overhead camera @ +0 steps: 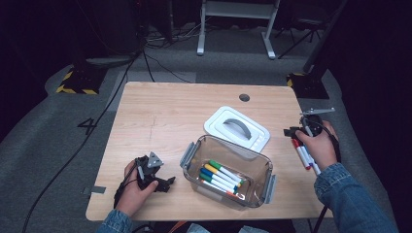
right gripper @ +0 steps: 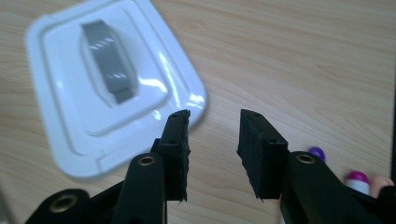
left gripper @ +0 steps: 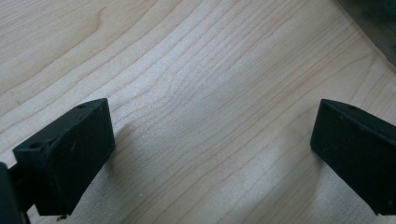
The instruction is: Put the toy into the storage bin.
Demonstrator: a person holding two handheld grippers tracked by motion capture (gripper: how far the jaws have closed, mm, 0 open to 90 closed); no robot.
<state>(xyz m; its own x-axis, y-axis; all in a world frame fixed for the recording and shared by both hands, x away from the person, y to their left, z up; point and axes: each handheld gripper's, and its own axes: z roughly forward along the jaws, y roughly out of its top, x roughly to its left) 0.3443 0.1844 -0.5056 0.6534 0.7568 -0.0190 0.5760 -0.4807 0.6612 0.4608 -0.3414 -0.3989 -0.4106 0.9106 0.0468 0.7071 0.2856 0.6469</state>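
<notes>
A clear plastic box (overhead camera: pixel 262 167) stands at the table's front middle with several coloured markers (overhead camera: pixel 221 177) inside. Its white lid (overhead camera: pixel 237 127) with a grey handle lies just behind it, also seen as the lid (right gripper: pixel 93 93) ahead and left of my right gripper (right gripper: pixel 212 140). That right gripper (overhead camera: pixel 294 132) is at the table's right edge, its jaws apart with nothing between them. A few more markers (overhead camera: pixel 303 155) lie beside the right hand, and their caps (right gripper: pixel 357 177) show at the lower right. My left gripper (overhead camera: pixel 165 183) rests low at the front left, open over bare wood (left gripper: pixel 212 154).
The wooden table (overhead camera: pixel 165 111) has a round cable hole (overhead camera: pixel 244 97) near its far edge. A corner of the box (left gripper: pixel 378 23) shows at the upper right of the left gripper view. Beyond the table are grey carpet, cables and stand bases.
</notes>
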